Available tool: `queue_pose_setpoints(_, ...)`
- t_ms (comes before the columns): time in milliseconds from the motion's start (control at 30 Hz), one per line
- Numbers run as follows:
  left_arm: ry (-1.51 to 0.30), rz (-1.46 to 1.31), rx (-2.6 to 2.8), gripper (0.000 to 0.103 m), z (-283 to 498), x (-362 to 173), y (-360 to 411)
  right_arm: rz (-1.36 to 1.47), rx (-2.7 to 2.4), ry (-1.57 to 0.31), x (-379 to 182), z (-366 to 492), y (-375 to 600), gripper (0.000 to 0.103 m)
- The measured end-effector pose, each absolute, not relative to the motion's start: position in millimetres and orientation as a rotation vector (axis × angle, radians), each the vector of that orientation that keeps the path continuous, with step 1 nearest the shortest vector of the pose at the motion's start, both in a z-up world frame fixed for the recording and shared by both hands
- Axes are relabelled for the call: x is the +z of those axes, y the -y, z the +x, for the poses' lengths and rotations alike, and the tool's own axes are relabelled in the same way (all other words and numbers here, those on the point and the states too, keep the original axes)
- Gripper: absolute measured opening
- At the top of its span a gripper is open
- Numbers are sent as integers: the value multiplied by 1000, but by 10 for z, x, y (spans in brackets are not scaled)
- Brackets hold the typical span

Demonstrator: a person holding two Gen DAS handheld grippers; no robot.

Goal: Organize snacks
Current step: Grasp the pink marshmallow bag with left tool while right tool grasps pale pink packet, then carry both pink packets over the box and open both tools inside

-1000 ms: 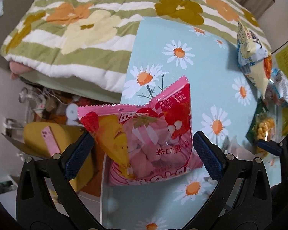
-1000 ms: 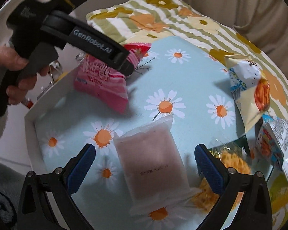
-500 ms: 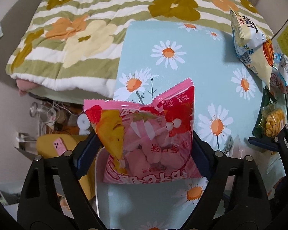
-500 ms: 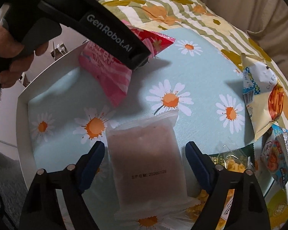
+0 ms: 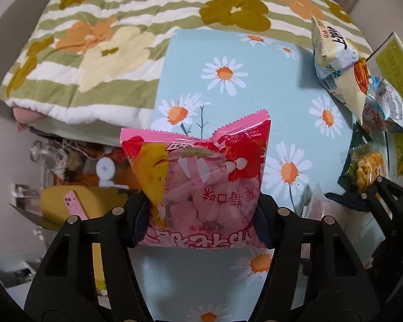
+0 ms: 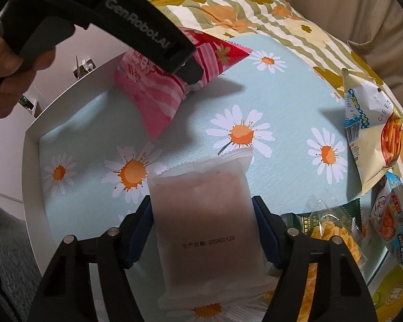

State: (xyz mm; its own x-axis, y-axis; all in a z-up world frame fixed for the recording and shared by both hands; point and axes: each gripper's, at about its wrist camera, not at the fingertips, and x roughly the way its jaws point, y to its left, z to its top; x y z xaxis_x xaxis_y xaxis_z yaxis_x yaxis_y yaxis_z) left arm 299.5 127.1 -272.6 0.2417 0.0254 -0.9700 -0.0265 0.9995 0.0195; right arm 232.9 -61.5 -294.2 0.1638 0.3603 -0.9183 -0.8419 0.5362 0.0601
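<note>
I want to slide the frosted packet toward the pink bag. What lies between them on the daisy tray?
Right wrist view: only bare daisy tray between frosted packet and pink bag.

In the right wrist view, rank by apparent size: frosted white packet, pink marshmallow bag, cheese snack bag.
1. frosted white packet, though nearest the camera.
2. and 3. pink marshmallow bag, partly hidden, and cheese snack bag look alike; no ranking.

The middle of the daisy tray [image 6: 282, 102] lay bare. Snack bags [image 6: 373, 134] crowded its right edge; the left gripper [image 6: 190, 72] overhung its far-left corner.
</note>
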Motion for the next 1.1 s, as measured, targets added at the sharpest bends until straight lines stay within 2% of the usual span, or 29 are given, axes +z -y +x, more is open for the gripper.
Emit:
queue_pose_setpoints(600,-1230,-38,8,60,2866,-2273,-1366,-430,857,-1119,-2814,2402,681,60)
queue_pose_setpoints(1100,-1099,-98,-50,60,2660,-1631,-1367,-229,691,-1009,-1900,2306,932,60)
